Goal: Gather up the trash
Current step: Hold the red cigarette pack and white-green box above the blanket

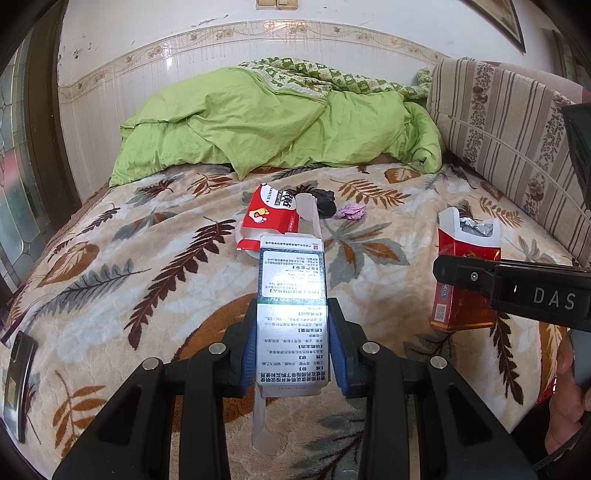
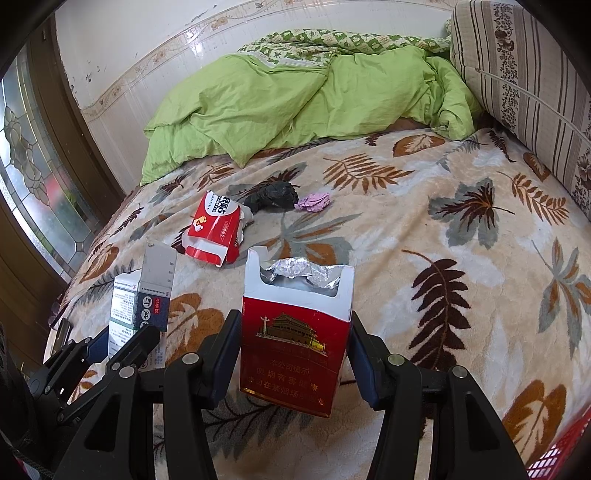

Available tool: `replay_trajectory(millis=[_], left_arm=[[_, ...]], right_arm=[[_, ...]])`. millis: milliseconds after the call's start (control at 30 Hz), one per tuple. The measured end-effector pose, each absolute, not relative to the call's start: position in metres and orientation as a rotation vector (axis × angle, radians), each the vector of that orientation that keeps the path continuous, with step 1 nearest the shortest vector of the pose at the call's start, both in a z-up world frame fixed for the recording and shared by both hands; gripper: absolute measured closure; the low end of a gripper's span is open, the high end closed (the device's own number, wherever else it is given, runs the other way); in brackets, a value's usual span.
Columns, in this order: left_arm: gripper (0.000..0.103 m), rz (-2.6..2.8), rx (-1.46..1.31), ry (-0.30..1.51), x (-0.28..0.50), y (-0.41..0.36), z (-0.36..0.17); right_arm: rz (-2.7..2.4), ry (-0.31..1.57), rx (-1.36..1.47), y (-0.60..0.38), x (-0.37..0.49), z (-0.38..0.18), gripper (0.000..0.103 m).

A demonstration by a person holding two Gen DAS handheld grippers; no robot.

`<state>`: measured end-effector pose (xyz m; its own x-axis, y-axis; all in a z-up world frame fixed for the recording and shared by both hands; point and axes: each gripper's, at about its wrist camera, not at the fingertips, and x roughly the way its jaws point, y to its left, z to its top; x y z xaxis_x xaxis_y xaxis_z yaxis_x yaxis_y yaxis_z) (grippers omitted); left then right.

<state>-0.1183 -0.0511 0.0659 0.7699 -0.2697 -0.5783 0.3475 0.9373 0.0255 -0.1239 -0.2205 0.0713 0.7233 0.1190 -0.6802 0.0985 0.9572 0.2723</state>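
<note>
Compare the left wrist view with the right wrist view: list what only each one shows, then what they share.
Only the left wrist view shows a dark phone lying at the blanket's left edge, the framed picture on the wall, and the person's hand at the right.

Only the right wrist view shows a red mesh basket at the bottom right corner.

Both show the white medicine box in the left gripper, the red cigarette pack in the right gripper, the red-and-white box, black wad, pink paper ball and green quilt.
</note>
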Motion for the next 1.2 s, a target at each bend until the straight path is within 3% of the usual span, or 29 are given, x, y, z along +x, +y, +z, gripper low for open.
replay_trajectory(millis=[1200], left_arm=[[0.071, -0.232, 0.093, 0.649, -0.105, -0.024, 0.063]], right_arm=[[0.011, 0.763, 0.300, -0.221, -0.125, 0.072, 0.045]])
